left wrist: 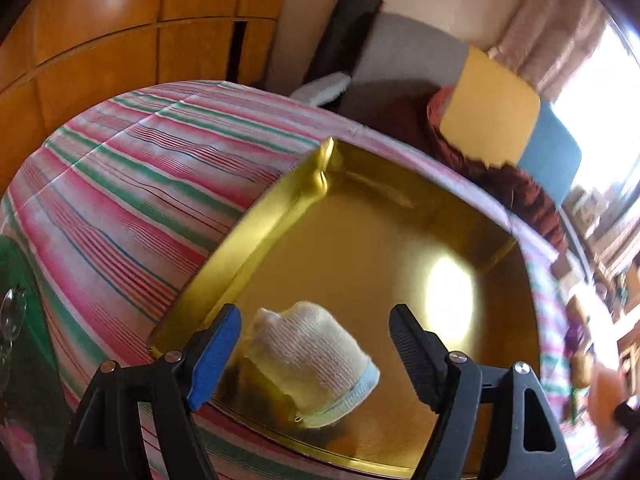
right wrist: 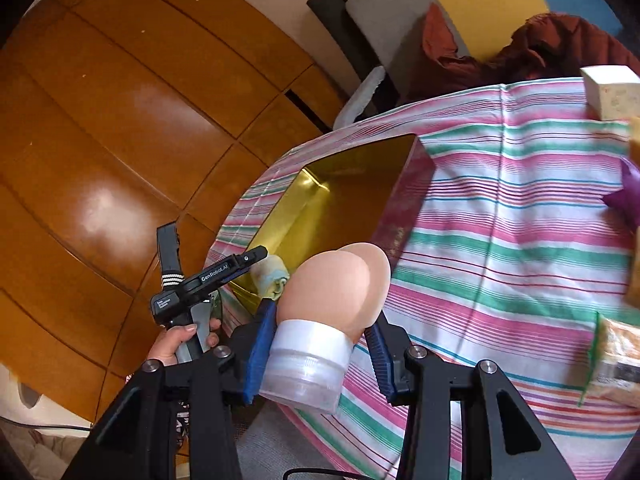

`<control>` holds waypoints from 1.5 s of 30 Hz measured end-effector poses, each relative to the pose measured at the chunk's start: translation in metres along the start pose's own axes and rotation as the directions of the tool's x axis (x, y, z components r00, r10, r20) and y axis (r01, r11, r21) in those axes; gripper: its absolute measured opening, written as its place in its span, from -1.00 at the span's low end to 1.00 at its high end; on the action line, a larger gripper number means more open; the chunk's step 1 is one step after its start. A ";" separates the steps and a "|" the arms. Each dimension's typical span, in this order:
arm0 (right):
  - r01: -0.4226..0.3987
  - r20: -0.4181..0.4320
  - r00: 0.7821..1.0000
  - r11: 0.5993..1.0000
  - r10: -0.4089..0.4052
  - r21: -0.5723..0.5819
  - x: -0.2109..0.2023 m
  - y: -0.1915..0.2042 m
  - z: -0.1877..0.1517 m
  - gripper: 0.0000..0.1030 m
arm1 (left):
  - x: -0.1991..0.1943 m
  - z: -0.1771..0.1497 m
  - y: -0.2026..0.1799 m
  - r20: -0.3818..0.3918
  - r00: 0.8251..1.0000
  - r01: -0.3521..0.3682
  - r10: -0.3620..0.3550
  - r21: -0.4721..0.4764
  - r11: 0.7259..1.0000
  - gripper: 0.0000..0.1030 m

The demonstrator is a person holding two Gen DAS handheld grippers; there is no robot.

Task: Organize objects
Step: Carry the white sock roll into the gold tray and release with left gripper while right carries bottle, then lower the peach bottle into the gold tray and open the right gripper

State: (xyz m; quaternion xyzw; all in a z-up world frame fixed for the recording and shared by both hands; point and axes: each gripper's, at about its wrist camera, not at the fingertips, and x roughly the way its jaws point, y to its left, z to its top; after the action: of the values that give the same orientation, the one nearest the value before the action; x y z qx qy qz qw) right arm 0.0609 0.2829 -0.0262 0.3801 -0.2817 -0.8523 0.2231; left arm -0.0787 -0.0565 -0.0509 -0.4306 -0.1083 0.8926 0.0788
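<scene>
An open gold tin box stands on the striped tablecloth. A rolled white cloth with a pale blue edge lies inside the box at its near corner. My left gripper is open above it, one finger on each side, with neither pad touching the cloth. In the right wrist view my right gripper is shut on a peach bottle with a clear cap, held over the table's near edge in front of the box. A hand holds the left gripper beside the cloth.
On the tablecloth to the right are a pale sponge block, a purple item and a wrapped packet. A chair with a dark red jacket stands behind the table. A glass stands at the left; wooden floor lies beyond.
</scene>
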 end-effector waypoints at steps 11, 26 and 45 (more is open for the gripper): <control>-0.024 -0.122 0.992 0.997 0.015 -0.080 0.074 0.047 0.020 -0.13 | -0.043 0.014 0.025 0.134 0.991 0.018 0.009 -0.199 0.980 0.51; 0.151 -0.275 0.943 0.978 -0.186 -0.146 0.181 0.054 0.026 -0.13 | -0.060 0.021 0.019 0.161 0.987 0.056 -0.023 -0.203 0.978 0.51; 0.189 -0.119 0.968 0.955 -0.220 -0.227 0.161 0.074 0.022 0.59 | -0.064 0.022 0.019 0.175 0.984 0.078 -0.039 -0.223 0.972 0.51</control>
State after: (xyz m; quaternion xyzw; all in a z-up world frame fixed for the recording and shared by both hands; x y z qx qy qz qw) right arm -0.0424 0.1398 -0.0499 0.4411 -0.1309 -0.8667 0.1925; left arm -0.0573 -0.0927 0.0052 -0.3561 -0.2294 0.9047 0.0457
